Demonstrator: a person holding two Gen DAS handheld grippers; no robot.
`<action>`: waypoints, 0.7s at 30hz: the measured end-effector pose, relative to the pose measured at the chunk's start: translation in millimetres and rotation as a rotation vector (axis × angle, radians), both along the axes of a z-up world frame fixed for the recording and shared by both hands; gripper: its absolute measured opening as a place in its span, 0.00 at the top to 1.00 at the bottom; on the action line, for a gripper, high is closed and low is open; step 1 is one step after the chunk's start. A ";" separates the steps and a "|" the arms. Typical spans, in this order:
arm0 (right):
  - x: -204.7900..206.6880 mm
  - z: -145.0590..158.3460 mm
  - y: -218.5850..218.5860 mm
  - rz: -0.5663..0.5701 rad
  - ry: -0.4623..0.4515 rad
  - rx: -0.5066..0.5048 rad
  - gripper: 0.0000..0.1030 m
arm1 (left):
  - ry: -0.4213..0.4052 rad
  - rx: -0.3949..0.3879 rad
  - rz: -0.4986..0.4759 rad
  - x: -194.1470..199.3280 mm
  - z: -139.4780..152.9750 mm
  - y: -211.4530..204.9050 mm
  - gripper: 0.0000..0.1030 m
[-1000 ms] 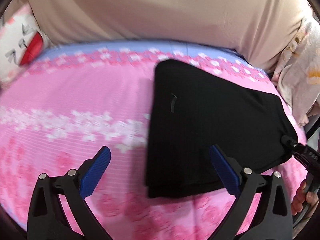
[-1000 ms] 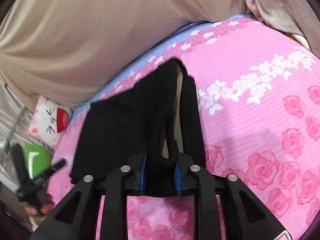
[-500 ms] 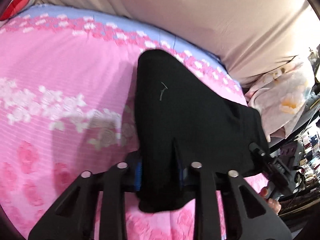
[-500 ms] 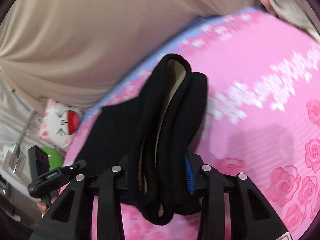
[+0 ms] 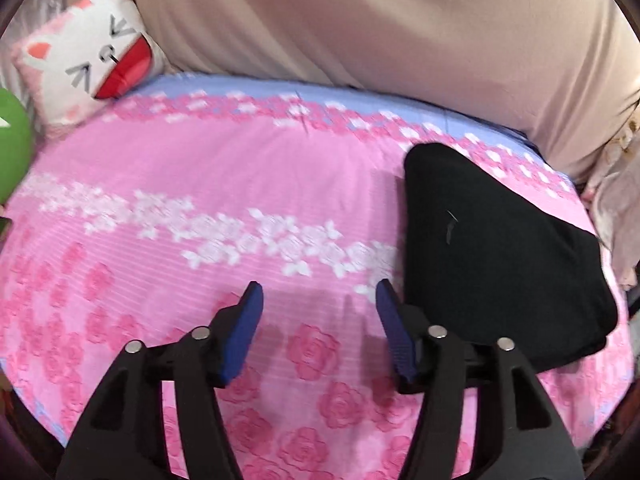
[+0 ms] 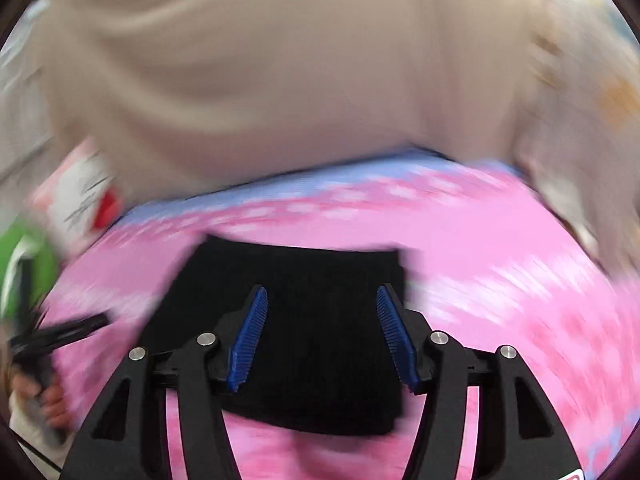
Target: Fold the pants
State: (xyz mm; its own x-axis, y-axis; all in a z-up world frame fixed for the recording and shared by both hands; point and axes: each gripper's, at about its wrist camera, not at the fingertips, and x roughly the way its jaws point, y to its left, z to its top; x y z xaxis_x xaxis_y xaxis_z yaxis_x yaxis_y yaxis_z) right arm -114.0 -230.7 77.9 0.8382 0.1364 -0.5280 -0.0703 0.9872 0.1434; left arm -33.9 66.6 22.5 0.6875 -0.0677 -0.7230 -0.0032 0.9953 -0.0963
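Note:
Black pants [image 5: 500, 248] lie folded into a compact bundle on the pink flowered bedsheet [image 5: 200, 184], at the right of the left wrist view. My left gripper [image 5: 318, 294] hovers over bare sheet just left of the bundle, its jaws opening with nothing between them. The right wrist view is blurred. There the folded pants [image 6: 304, 280] lie flat below my right gripper [image 6: 322, 296], whose jaws are also opening, and the blue pads do not press on the cloth. The left gripper [image 6: 60, 332] and the hand holding it show at that view's left edge.
A beige covered cushion [image 5: 360, 20] rises behind the bed. A white cat-face pillow [image 5: 88, 52] leans at the back left, beside a green object [image 5: 12, 152]. Pale flowered fabric [image 5: 616, 184] hangs at the right edge of the bed.
Both grippers let go of the black pants, which now lie flat on the sheet. My left gripper moved left off the bundle. My right gripper rose and rolled level above it.

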 end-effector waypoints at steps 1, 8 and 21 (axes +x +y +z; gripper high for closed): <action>7.0 0.0 15.7 0.047 0.000 -0.016 0.45 | -0.019 0.020 0.015 -3.0 2.6 -0.1 0.38; 97.8 -40.4 132.1 0.314 0.136 -0.076 0.58 | -0.058 0.045 0.044 -17.4 14.2 28.0 0.17; 109.0 -65.1 171.9 0.506 0.276 0.021 1.00 | -0.042 -0.002 0.139 -11.2 13.6 80.9 0.16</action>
State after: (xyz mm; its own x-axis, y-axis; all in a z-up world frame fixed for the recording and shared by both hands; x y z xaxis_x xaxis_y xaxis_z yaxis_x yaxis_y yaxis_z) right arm -5.0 -58.8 12.8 0.4975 0.4973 -0.7108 -0.4905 0.8371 0.2423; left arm -45.1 147.5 36.1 0.7198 0.0288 -0.6936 -0.1371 0.9854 -0.1013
